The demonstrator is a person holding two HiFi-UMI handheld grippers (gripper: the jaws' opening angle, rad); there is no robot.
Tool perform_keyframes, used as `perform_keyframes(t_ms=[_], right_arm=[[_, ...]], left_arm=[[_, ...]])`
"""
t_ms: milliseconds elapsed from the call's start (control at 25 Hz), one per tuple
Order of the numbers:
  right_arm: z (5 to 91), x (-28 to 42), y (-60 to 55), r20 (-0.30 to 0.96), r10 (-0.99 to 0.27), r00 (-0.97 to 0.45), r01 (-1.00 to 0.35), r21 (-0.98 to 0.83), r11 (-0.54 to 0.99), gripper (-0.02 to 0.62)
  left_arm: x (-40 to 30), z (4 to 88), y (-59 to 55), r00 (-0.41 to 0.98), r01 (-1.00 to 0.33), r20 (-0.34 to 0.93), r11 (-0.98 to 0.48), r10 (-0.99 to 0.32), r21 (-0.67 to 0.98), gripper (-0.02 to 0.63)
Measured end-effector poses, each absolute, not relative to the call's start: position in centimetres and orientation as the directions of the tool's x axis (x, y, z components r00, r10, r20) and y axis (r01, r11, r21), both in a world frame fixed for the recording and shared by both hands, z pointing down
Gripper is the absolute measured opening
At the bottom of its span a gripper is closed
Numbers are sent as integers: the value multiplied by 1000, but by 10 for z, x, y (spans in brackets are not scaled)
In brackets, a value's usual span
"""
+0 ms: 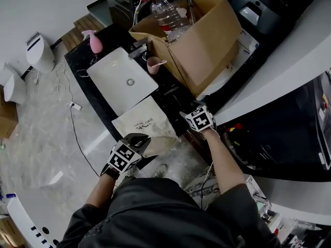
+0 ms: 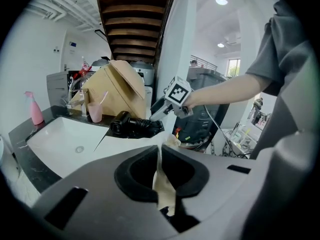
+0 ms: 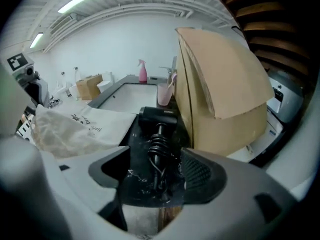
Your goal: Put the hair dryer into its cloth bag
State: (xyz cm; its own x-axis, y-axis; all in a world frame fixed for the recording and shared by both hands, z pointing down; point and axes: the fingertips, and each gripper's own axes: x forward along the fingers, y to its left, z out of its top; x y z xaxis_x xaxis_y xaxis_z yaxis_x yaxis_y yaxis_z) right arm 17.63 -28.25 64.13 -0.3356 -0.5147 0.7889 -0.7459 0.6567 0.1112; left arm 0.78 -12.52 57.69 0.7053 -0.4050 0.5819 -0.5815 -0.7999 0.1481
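Observation:
The cream cloth bag (image 1: 142,120) lies flat on the black counter beside the sink. My left gripper (image 1: 138,140) is shut on the bag's near edge (image 2: 162,184), and a fold of cloth stands pinched between its jaws. The black hair dryer (image 3: 157,115) lies on the counter between the bag and the cardboard box, its coiled cord (image 3: 159,149) trailing toward me. My right gripper (image 3: 155,171) stands wide open just above the cord end, with the cord between its jaws but the pads apart from it. In the left gripper view the right gripper (image 2: 162,111) hovers over the dryer (image 2: 131,125).
A white sink (image 1: 121,79) is set into the counter left of the bag. A big open cardboard box (image 1: 199,45) with a plastic bottle (image 1: 166,12) stands right of the dryer. A pink cup (image 1: 153,64) and pink spray bottle (image 1: 95,42) stand behind.

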Motion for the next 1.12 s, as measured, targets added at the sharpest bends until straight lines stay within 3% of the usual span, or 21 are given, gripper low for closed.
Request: perform_keyframes(t_ms=[440, 1120], right_arm=[[711, 177, -310, 904, -343, -254, -735, 50, 676, 316], [735, 175, -309, 928, -242, -283, -727, -43, 685, 278]], left_arm=[[4, 583, -127, 702, -586, 592, -794, -396, 163, 24], [5, 587, -128, 709, -587, 594, -785, -380, 197, 25]])
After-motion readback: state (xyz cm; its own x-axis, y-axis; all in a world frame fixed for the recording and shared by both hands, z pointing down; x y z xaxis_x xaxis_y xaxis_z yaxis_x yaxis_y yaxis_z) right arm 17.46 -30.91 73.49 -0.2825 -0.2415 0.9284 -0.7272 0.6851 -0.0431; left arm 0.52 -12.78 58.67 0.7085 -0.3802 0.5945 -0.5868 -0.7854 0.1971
